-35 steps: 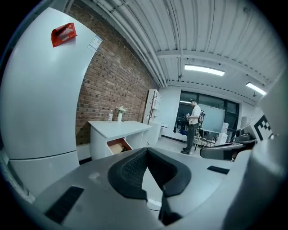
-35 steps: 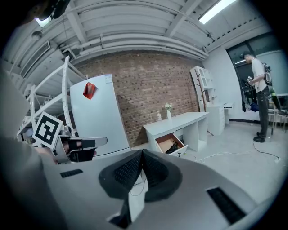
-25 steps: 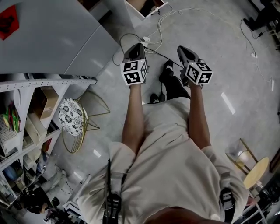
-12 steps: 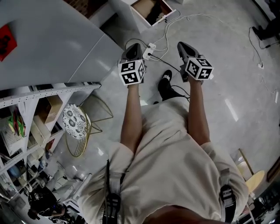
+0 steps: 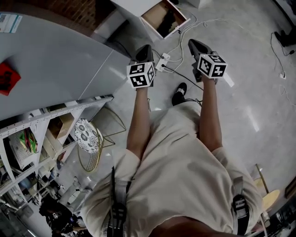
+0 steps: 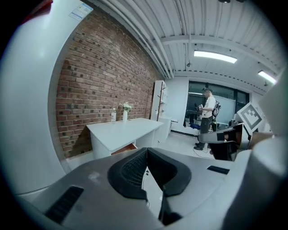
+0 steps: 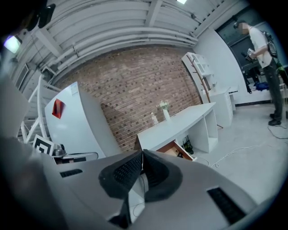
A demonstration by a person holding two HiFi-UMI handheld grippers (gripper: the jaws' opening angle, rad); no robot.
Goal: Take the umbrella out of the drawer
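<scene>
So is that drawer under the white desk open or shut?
Open. The drawer juts out from the white desk, its wooden inside exposed, something dark lying in it.

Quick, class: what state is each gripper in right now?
Left gripper: closed, holding nothing.
Right gripper: closed, holding nothing.

Two tools [image 5: 145, 47] [image 5: 193, 42], one open drawer [image 5: 154, 13], one white desk [image 6: 123, 129], one patterned stool [image 5: 88, 135].

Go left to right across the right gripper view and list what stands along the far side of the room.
Red patch on the white panel → bottle → vase of flowers, both on the white desk → tall white shelf → standing person.
</scene>
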